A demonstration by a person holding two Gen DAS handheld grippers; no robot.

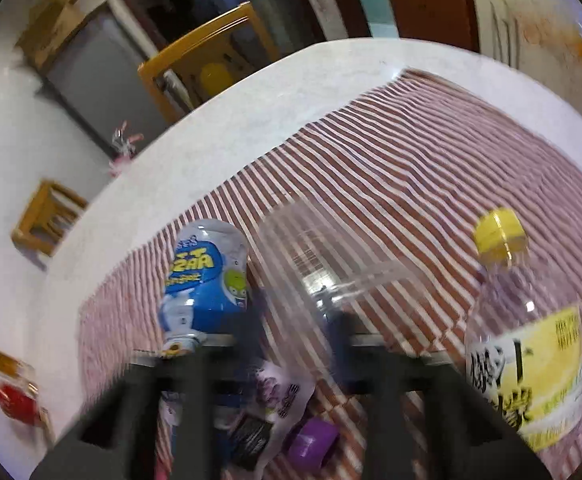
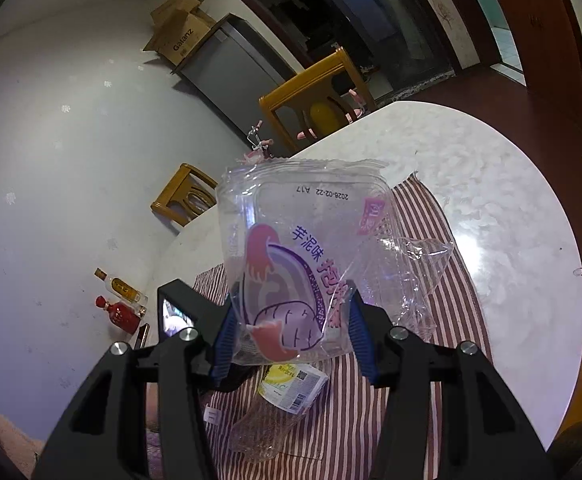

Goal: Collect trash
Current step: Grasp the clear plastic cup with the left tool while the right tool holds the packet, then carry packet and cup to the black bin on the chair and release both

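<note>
right wrist view shows my right gripper point(image 2: 291, 332) pinching a clear plastic snack wrapper point(image 2: 303, 264) with purple print, its blue pads point(image 2: 227, 336) pressed on the wrapper's lower sides, so it hangs lifted above the striped cloth point(image 2: 423, 216) that covers the near part of the white marble table point(image 2: 511, 208). under it a clear bottle with a yellow label point(image 2: 287, 388) lies on the cloth near the table's near edge. left wrist view is blurred, but my left gripper point(image 1: 295, 340) reads as pressed together with nothing i can make out between the fingers; it points down at the cloth, where a blue-labelled bottle point(image 1: 203, 280) lies toward the left edge of the cloth, a yellow-capped bottle point(image 1: 523, 320) sits at the right, a clear plastic piece point(image 1: 323, 248) lies between them, and a purple cap point(image 1: 311, 440) lies at the near edge. i judge the step in hand to be gathering: one wrapper is up, the bottles are not yet picked. next my left tool must spread wide and settle around one bottle's body, squarely, since round clear plastic can roll or slip. i see no bin in either view.
</note>
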